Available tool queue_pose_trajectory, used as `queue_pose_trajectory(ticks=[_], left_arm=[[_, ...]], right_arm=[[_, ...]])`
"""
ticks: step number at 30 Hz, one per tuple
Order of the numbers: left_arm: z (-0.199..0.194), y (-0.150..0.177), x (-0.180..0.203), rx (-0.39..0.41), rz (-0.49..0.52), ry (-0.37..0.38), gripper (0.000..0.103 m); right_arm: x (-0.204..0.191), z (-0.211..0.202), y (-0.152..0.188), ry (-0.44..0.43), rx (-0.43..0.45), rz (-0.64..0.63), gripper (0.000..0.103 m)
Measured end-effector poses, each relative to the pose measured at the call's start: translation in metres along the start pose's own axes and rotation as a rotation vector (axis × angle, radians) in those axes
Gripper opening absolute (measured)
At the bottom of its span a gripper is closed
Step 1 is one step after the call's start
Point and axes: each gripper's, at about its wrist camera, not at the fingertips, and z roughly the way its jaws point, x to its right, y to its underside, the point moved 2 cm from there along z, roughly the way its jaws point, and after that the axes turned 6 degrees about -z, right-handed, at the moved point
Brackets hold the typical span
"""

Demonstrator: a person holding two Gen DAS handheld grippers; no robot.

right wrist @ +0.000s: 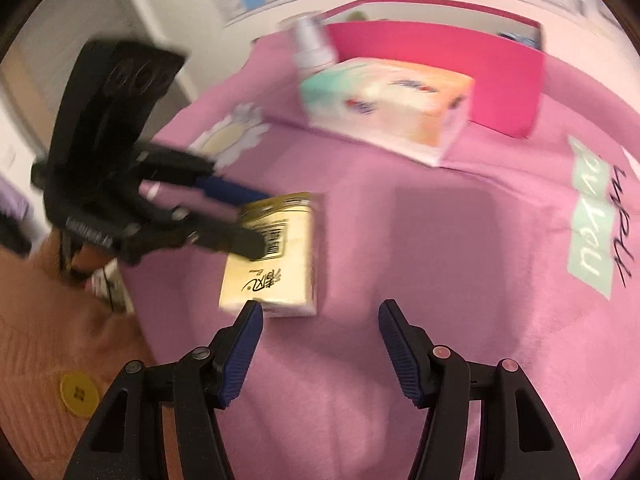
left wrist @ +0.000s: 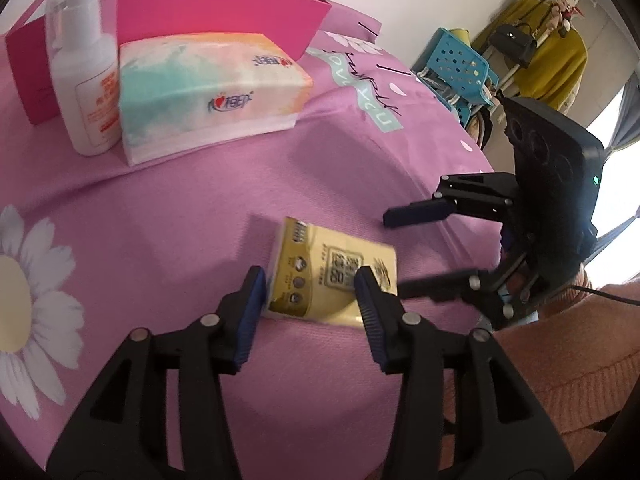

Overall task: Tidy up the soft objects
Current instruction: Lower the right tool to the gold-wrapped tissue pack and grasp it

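A yellow tissue pack (left wrist: 332,276) lies flat on the pink bedspread (left wrist: 200,200). My left gripper (left wrist: 310,286) is open, its two fingers straddling the pack's near end without squeezing it. The same pack shows in the right wrist view (right wrist: 276,264), with the left gripper (right wrist: 248,220) over it. My right gripper (right wrist: 320,314) is open and empty, just right of the pack; it shows at the right in the left wrist view (left wrist: 400,254). A larger pastel tissue pack (left wrist: 208,92) (right wrist: 384,100) lies farther back.
A white pump bottle (left wrist: 86,76) stands left of the pastel pack, in front of an open pink box (left wrist: 224,16) (right wrist: 440,60). A blue plastic basket (left wrist: 460,64) and hanging clothes are beyond the bed's right edge. My orange sleeve (left wrist: 568,360) is at lower right.
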Motion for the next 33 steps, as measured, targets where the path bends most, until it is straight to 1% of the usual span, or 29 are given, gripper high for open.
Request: queue_pose_trajectory(ticks=[8, 11, 14, 19, 22, 25, 27, 29, 33], left_arm=[[-0.002, 0.003, -0.004, 0.014, -0.027, -0.003, 0.050], [-0.003, 0.003, -0.006, 0.023, -0.049, -0.012, 0.050], [-0.002, 0.002, -0.010, 0.032, -0.072, -0.024, 0.049], [-0.003, 0.000, -0.013, 0.051, -0.097, -0.022, 0.044], [-0.002, -0.004, -0.011, 0.057, -0.097, -0.031, 0.042], [-0.002, -0.005, -0.011, 0.060, -0.100, -0.037, 0.040], [-0.001, -0.006, -0.011, 0.062, -0.101, -0.040, 0.040], [-0.001, -0.006, -0.010, 0.064, -0.100, -0.042, 0.040], [0.001, -0.007, -0.007, 0.065, -0.095, -0.053, 0.040]], right_arm=[[0.029, -0.006, -0.007, 0.035, 0.082, 0.178, 0.061], [0.044, -0.007, -0.012, 0.025, 0.116, 0.253, 0.061], [0.048, -0.007, -0.014, -0.017, 0.139, 0.286, 0.061], [0.042, -0.007, -0.017, -0.052, 0.152, 0.272, 0.061], [0.040, -0.003, -0.018, -0.085, 0.156, 0.272, 0.054], [0.038, 0.006, -0.019, -0.100, 0.144, 0.280, 0.045], [0.036, 0.009, -0.019, -0.118, 0.140, 0.281, 0.043], [0.033, 0.009, -0.019, -0.125, 0.140, 0.274, 0.038], [0.029, 0.012, -0.021, -0.130, 0.142, 0.269, 0.035]])
